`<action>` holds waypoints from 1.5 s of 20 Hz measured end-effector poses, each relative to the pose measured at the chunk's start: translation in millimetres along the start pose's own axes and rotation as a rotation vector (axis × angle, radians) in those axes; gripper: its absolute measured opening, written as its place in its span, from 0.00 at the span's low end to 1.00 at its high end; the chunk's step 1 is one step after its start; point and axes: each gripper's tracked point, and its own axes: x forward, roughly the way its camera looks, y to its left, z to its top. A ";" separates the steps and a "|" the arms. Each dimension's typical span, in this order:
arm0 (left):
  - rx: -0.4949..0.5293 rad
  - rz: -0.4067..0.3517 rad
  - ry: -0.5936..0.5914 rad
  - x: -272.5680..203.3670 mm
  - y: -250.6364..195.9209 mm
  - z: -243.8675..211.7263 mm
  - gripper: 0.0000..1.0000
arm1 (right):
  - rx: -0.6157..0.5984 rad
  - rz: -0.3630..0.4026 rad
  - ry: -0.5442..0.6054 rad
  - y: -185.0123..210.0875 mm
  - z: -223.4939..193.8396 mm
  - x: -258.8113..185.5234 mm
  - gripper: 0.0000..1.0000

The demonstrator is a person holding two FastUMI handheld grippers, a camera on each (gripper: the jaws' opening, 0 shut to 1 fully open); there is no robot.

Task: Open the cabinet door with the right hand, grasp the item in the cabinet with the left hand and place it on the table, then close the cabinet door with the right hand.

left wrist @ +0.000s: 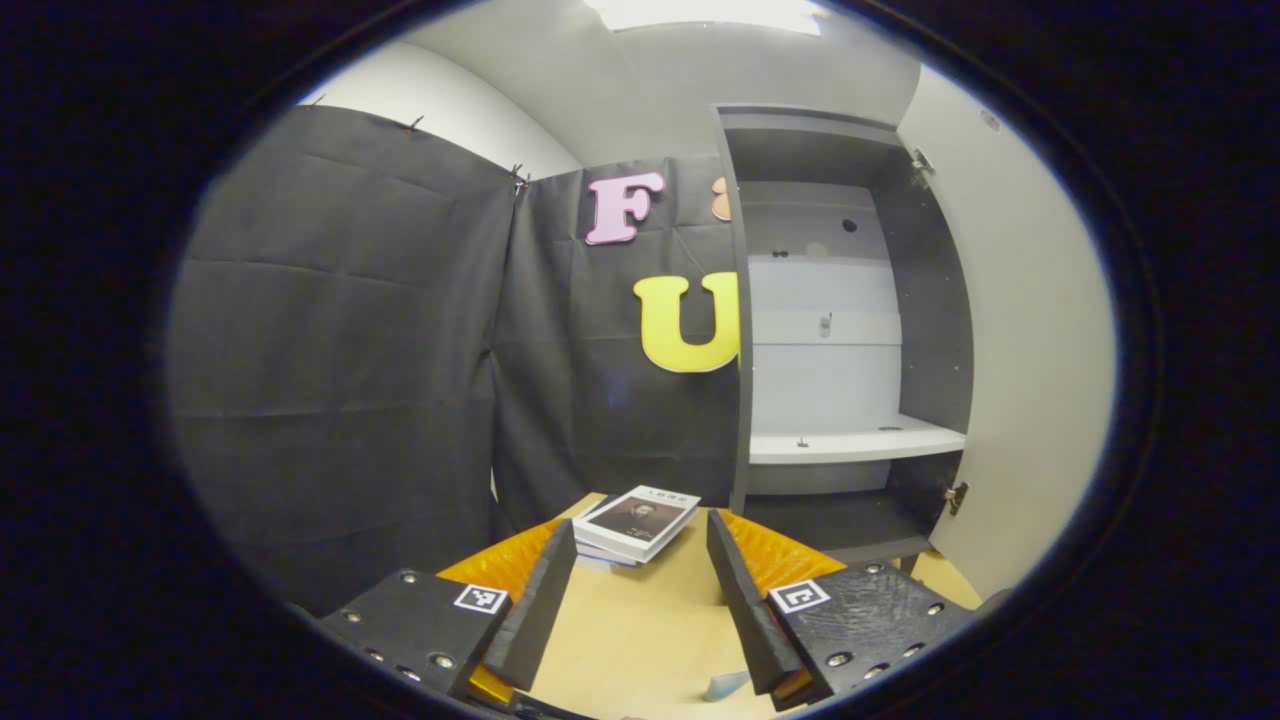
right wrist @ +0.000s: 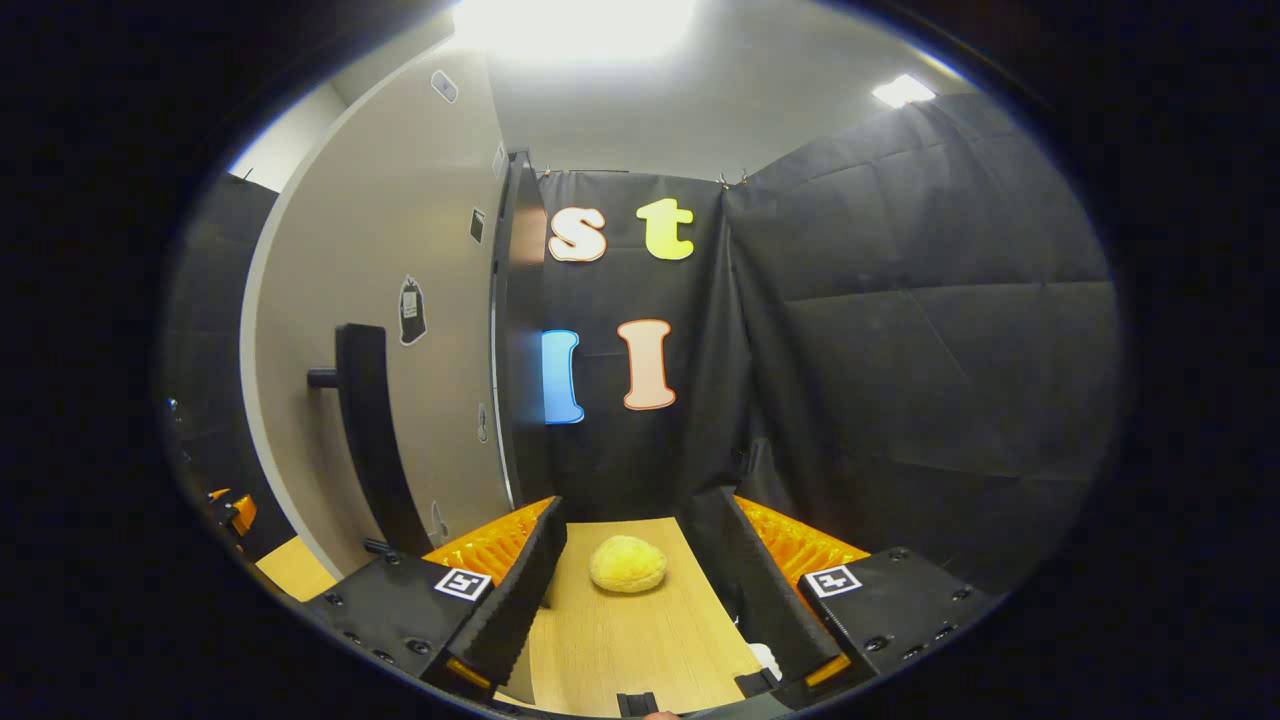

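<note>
The grey cabinet [left wrist: 850, 300] stands open; its white shelf [left wrist: 850, 440] holds nothing big. Its beige door [left wrist: 1030, 350] is swung out to the right. A small stack of books [left wrist: 640, 522] lies on the wooden table [left wrist: 640, 630], just left of the cabinet and ahead of my left gripper [left wrist: 640, 535], which is open and holds nothing. In the right gripper view the door [right wrist: 400, 250] stands at the left, with its black bar handle [right wrist: 365, 430] beside the left finger. My right gripper [right wrist: 630, 510] is open and apart from the handle. A round yellow lump [right wrist: 628, 563] rests on the table [right wrist: 630, 640] between its fingers.
Black cloth walls close the booth behind and beside the table. The open door's edge [right wrist: 500, 330] stands upright just left of the right gripper. A small pale blue thing [left wrist: 725, 685] lies on the table by the left gripper's right finger.
</note>
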 end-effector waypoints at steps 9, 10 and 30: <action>0.034 -0.002 -0.082 10.5 28.7 20.4 0.79 | -0.057 -0.100 -0.027 32.6 11.8 -25.0 0.94; 0.034 -0.003 -0.085 11.2 30.0 20.9 0.80 | -0.057 -0.102 -0.023 36.9 11.4 -24.7 0.94; 0.072 -0.092 -0.110 16.7 41.1 24.4 0.79 | -0.017 0.069 -0.009 153.0 4.5 -34.0 0.92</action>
